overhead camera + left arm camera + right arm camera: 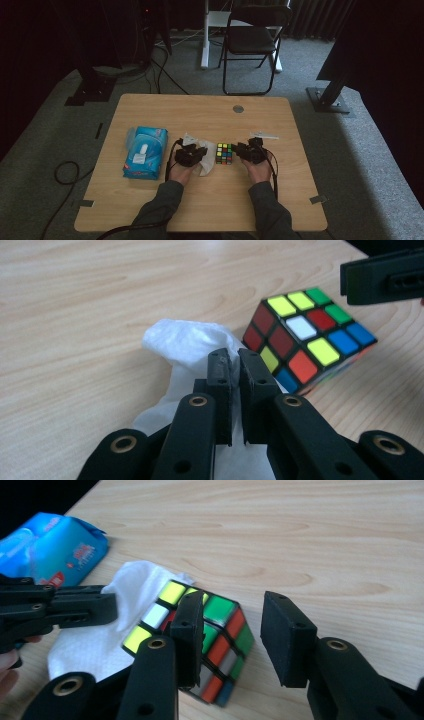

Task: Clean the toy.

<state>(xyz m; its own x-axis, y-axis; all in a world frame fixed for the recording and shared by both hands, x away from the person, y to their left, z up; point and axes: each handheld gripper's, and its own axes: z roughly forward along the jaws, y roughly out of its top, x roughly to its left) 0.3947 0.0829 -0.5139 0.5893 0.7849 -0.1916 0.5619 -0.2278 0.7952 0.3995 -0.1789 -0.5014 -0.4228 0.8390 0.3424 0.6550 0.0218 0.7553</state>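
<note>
puzzle cube (200,640) beside open right gripper (235,635), left gripper (235,371) pinching white wipe (187,347)

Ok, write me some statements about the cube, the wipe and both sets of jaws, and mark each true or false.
1. The puzzle cube lies between the two grippers. True.
2. The left gripper has its jaws wide apart. False: they are nearly together over the white wipe.
3. The right gripper stands open beside the cube. True.
4. The blue wipes pack lies right of the cube. False: it lies to its left.
</note>
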